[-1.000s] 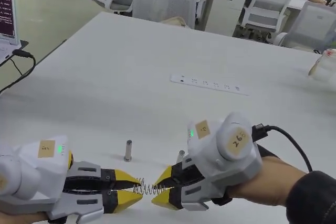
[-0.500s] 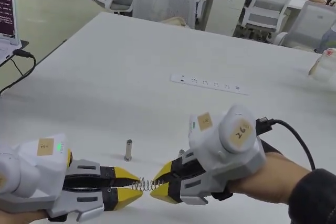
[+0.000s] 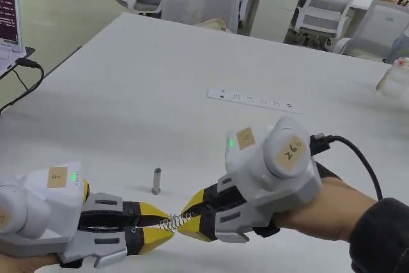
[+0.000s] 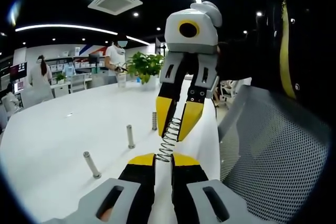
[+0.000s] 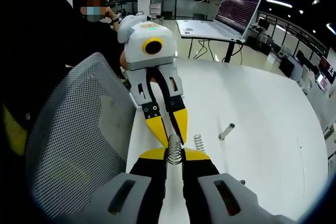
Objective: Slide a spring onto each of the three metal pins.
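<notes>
**A:** Where is the spring, and what holds it?

**B:** The spring hangs just above the white worktop, bridging the two tools. The left tool has its jaws drawn narrow on one end. The right tool pinches the other end, just as narrow. The spring's long axis runs level, from one tool tip to the other.

**A:** And the pins?

**B:** In the left gripper view, three pins stand upright in a row on the worktop, beyond the spring and to its left. In the head view, one pin stands just behind the spring, nearer the left tool's tips. The pins point up while the spring lies level, so I judge one tool must let go and the other must turn the spring upright over a pin.

**A:** Anything else nearby?

**B:** A second spring lies loose on the worktop just beside the held spring. A power strip lies well beyond it.
</notes>
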### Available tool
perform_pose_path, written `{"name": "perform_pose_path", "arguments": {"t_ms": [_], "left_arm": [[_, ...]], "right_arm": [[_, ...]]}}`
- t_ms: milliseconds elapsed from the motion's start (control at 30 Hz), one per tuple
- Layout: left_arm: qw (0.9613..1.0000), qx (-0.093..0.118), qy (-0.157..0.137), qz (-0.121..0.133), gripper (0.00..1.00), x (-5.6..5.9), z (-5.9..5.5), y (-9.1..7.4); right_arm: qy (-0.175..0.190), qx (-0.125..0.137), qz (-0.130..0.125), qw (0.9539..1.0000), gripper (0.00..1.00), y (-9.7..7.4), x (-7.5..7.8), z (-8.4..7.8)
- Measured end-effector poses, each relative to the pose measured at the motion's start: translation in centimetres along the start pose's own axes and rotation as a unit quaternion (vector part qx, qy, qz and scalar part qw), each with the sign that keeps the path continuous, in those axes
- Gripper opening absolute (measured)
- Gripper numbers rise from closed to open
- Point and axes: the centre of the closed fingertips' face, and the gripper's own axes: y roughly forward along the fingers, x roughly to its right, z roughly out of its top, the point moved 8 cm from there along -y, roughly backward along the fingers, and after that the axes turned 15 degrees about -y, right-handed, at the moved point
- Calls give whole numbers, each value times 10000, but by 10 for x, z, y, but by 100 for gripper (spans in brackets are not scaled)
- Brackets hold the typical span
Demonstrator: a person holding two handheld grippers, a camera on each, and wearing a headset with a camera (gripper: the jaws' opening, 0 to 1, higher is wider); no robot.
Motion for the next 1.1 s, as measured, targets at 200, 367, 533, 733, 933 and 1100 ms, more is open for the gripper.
{"name": "perform_pose_path", "arguments": {"t_ms": [200, 367, 533, 733, 933, 1100], "left_arm": [[10000, -38, 23, -12, 3, -1, -1, 1], [10000, -74, 39, -22, 3, -1, -2, 2], [9999, -101, 67, -25, 2, -2, -3, 3], [9999, -129, 72, -34, 2, -2, -4, 3], [9998, -156, 83, -61, 2, -2, -4, 3], [9998, -153, 83, -51, 3, -2, -4, 3]], "right_arm": [[-14, -70, 45, 10000, 8, 1, 1, 3], [-48, -97, 77, 9999, 7, 2, 1, 6], [-68, -101, 88, 9999, 7, 1, 2, 8], [-93, -125, 114, 9998, 7, 2, 2, 11], [-119, -152, 144, 9997, 7, 2, 1, 13], [-142, -191, 154, 9996, 7, 2, 1, 13]]}}
